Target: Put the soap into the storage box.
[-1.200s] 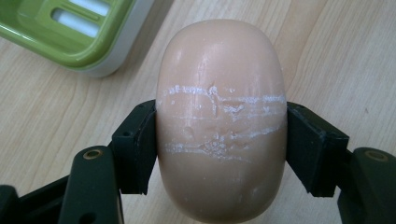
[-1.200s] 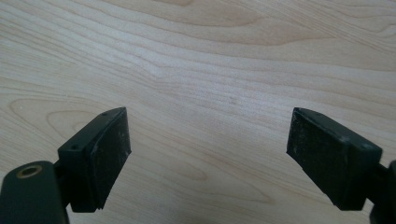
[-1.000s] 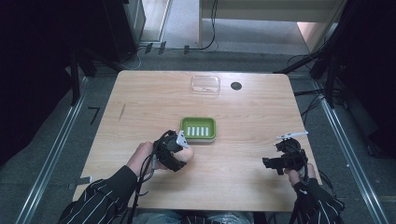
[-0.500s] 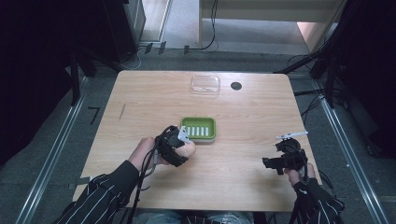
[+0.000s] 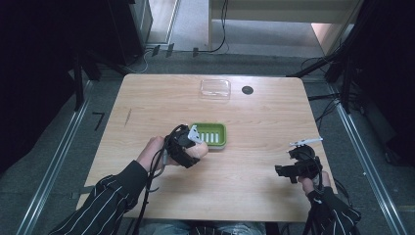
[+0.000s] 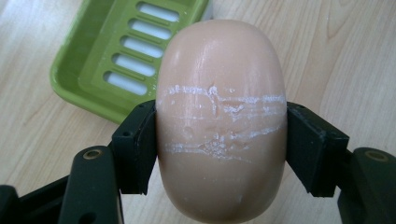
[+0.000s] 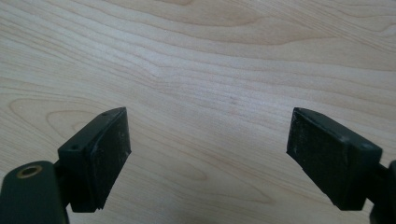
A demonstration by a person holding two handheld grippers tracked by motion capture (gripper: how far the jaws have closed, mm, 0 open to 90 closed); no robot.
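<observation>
A peach-coloured oval bar of soap [image 6: 219, 116] with white scuff lines sits clamped between the two black jaws of my left gripper [image 6: 219, 144]. In the high view that left gripper [image 5: 198, 149] holds the soap [image 5: 199, 150] just at the near left corner of the green slotted soap dish [image 5: 215, 132]. The dish [image 6: 116, 51] lies up and to the left in the left gripper view, with nothing in it. My right gripper [image 5: 284, 170] rests low at the table's right front, jaws wide apart [image 7: 208, 158] over bare wood.
A clear plastic lid or box [image 5: 215, 88] lies at the far middle of the wooden table [image 5: 147, 107], beside a round black cable hole [image 5: 247, 90]. Dark floor rails run along both sides of the table.
My left gripper has carried the soap a little right and away, closer to the green dish. The right gripper has stayed where it was.
</observation>
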